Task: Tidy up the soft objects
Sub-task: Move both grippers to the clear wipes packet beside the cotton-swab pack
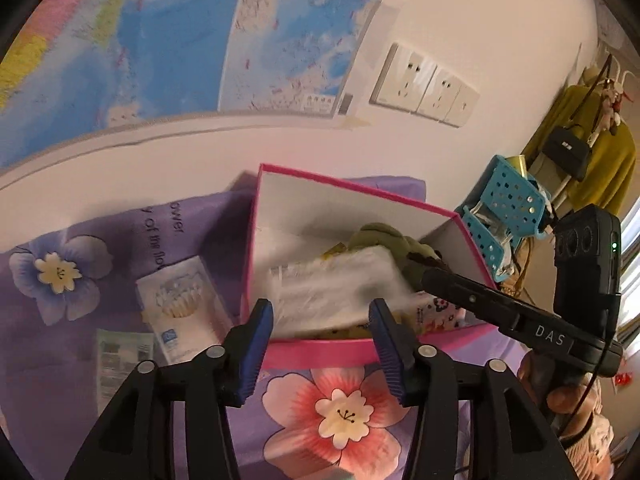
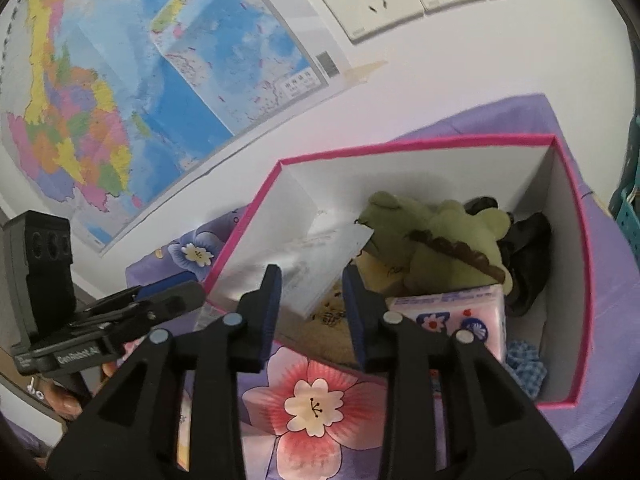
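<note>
A pink-rimmed white box [image 1: 320, 350] [image 2: 400, 146] stands on the purple flowered cloth [image 1: 340, 408] [image 2: 316, 400]. Inside lie a white plastic-wrapped pack [image 1: 332, 292] [image 2: 320, 264], a green plush toy [image 1: 384, 240] [image 2: 440, 240], a pink tissue pack [image 2: 460, 312] [image 1: 436, 308], a dark item [image 2: 524, 248] and a blue checked cloth [image 2: 524, 364]. My left gripper [image 1: 322, 320] is open at the box's near rim, just before the white pack. My right gripper [image 2: 312, 292] is open over the near rim, its jaws either side of the white pack's corner.
A cotton-swab box [image 1: 180, 304] and a printed packet [image 1: 120, 364] lie on the cloth left of the pink box. A blue perforated basket [image 1: 504, 216] stands to the right. Wall map [image 1: 160, 40] and sockets [image 1: 424, 84] are behind.
</note>
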`<action>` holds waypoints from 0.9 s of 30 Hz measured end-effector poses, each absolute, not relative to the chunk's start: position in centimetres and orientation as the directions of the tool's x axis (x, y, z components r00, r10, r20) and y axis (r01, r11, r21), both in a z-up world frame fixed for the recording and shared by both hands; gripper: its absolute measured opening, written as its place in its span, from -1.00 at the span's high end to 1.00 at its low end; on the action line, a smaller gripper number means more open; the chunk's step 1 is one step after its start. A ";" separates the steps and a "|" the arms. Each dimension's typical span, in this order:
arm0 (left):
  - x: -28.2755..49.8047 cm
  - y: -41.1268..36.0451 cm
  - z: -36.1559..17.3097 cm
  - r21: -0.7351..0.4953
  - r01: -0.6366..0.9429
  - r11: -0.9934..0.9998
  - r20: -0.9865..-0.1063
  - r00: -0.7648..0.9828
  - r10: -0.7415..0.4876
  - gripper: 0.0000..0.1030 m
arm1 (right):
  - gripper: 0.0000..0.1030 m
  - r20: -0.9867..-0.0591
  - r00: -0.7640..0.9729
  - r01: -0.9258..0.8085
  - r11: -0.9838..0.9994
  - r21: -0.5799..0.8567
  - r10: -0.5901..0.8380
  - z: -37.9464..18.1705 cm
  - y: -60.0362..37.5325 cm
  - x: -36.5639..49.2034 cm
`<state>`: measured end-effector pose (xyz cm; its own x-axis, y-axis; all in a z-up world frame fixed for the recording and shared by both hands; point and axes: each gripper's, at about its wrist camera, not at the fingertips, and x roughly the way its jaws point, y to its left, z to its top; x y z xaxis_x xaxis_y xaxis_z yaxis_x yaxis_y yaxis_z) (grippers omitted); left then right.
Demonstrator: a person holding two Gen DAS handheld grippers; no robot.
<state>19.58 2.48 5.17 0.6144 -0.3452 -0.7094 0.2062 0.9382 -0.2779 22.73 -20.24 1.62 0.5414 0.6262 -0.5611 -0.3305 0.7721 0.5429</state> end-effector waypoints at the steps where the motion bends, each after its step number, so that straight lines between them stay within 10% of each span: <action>1: 19.3 2.8 5.5 -0.277 0.203 0.939 -0.704 0.622 -0.342 -0.01 | 0.34 -0.556 0.544 -0.340 0.771 0.539 0.629 1.8 -20.2 22.5; 27: 9.2 19.5 8.9 -0.308 0.105 0.946 -0.602 0.748 -0.279 -0.16 | 0.24 -0.575 0.232 -0.663 0.560 0.496 0.784 2.0 -7.8 15.1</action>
